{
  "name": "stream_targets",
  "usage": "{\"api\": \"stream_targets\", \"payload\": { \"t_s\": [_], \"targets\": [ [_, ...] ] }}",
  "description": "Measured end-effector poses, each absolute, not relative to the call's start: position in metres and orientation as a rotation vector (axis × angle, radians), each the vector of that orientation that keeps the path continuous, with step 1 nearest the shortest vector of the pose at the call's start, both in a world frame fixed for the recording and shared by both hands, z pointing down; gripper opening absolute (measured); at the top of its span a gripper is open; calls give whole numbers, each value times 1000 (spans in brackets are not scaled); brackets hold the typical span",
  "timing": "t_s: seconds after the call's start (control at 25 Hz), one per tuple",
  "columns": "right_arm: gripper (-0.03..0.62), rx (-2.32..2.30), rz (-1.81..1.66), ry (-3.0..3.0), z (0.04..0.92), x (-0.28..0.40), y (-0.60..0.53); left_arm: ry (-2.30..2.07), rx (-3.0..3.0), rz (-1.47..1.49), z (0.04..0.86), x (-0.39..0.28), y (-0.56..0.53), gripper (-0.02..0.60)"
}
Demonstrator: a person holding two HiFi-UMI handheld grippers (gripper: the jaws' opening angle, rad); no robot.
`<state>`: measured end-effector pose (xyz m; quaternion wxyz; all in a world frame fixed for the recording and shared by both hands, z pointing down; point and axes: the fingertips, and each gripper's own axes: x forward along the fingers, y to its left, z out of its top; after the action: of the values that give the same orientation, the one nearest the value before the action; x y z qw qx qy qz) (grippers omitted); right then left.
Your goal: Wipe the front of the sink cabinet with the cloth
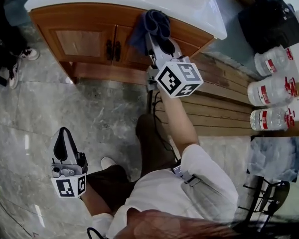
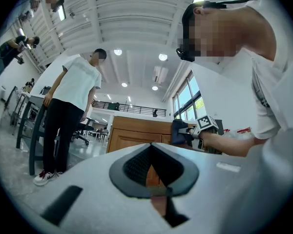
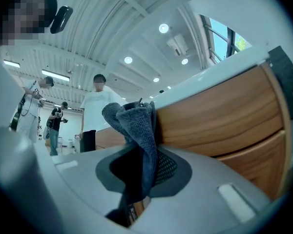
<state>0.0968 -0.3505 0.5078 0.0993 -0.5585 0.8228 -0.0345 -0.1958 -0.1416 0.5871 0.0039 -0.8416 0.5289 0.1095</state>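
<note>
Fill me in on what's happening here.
A person holds a gripper in each hand. The right gripper has its jaws shut on a dark blue cloth and holds it against the upper front of the wooden sink cabinet, just under the white countertop. The left gripper hangs low over the grey floor, away from the cabinet, with its jaws together and nothing in them.

Bunched dark-blue cloth [image 1: 152, 26] against wooden cabinet [image 1: 84, 41]
</note>
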Motion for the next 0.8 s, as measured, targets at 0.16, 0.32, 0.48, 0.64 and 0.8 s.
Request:
{"api": "stream_targets", "payload": {
  "t_s": [0.16,0.32,0.48,0.64,0.8],
  "targets": [
    [71,-1775,-94,2356,507,161,-328,1638,-2670,334,594,-185,-151,2],
    [71,-1934,-92,2233,515,231,-304,1601,-2709,312,602,-172,-160,2],
    [67,-2001,-91,2174,525,266,-291,1590,-2714,302,608,-156,-161,2],
    [63,-1878,-35,2247,520,228,-277,1614,-2679,303,604,-153,-152,2],
    [63,-1515,-92,2475,527,89,-306,1634,-2653,328,598,-166,-147,2]
  ]
}}
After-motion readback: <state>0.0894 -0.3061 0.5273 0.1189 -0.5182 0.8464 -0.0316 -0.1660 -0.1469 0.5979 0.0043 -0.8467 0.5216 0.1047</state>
